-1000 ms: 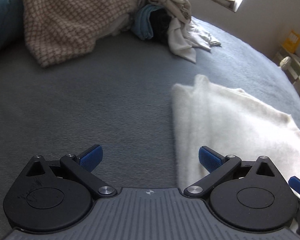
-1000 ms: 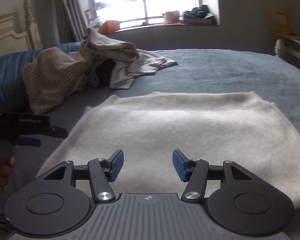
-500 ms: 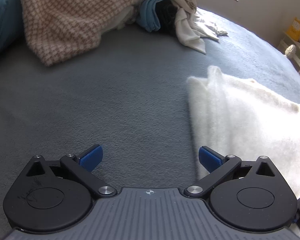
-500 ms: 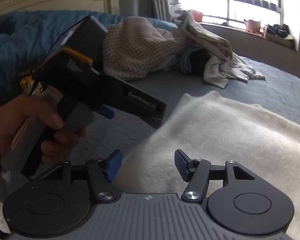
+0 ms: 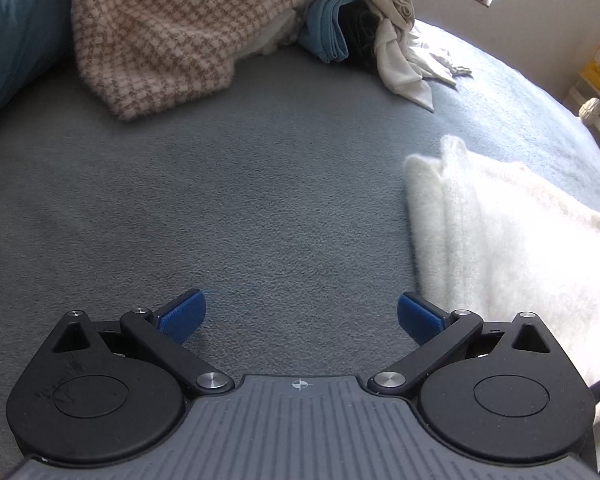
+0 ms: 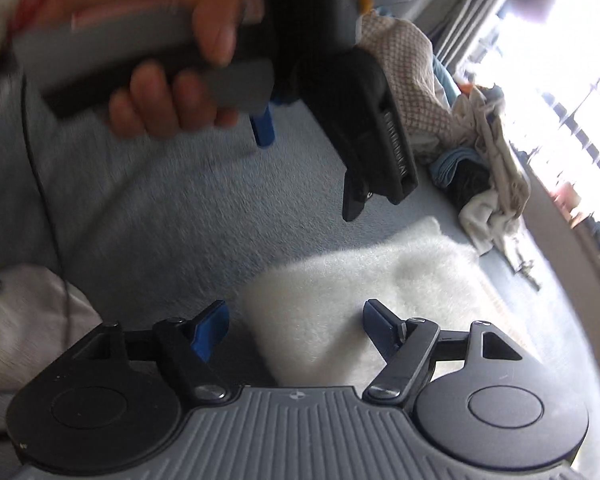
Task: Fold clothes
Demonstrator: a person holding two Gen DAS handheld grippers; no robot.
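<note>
Left tongs (image 5: 299,312) released, jaws wide over bare grey bed (image 5: 220,208); one folded white fleece garment (image 5: 512,248) lies just right of them. Right tongs (image 6: 296,326) released, jaws apart, the garment's near corner between and ahead of them. Only the right wrist view shows the person's left hand (image 6: 172,92) gripping the left tool. One clothes pile (image 5: 364,28) and one checked blanket (image 5: 168,28) lie far ahead.
</note>
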